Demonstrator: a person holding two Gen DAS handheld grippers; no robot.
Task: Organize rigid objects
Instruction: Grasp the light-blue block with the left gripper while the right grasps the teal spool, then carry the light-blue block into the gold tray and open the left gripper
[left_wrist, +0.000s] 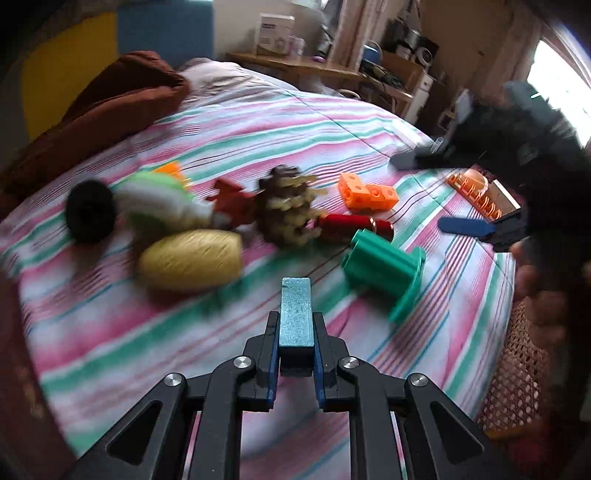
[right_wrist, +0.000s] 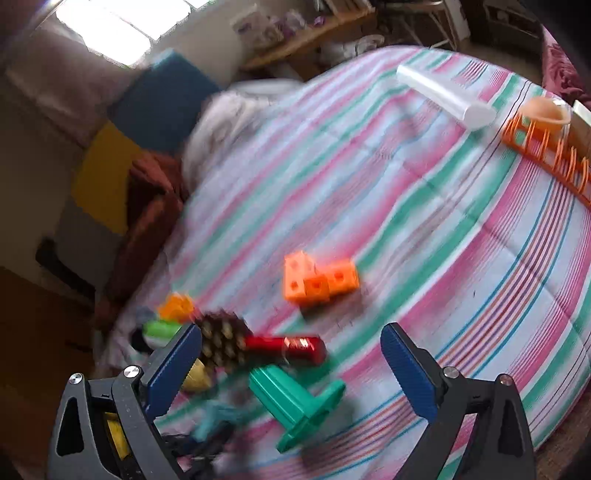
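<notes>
1. Striped bedspread: soft woven cloth in pink, green and pale blue; carries every piece, most lying loose, so sorting looks barely begun.
2. Orange rack at the far edge: thin plastic loops, a peach dome at one end, probably the sorting spot.
3. Green spool: ribbed hard plastic with a flange, on its side, untouched.
4. Yellow egg-shaped piece, pine cone, red cylinder, orange cube cluster: clustered mid-bed, unsorted.
5. Blue block: speckled rectangular bar, clamped between left gripper fingers, above the bed.
6. Right gripper: fingers wide apart, empty, over the spool.
</notes>
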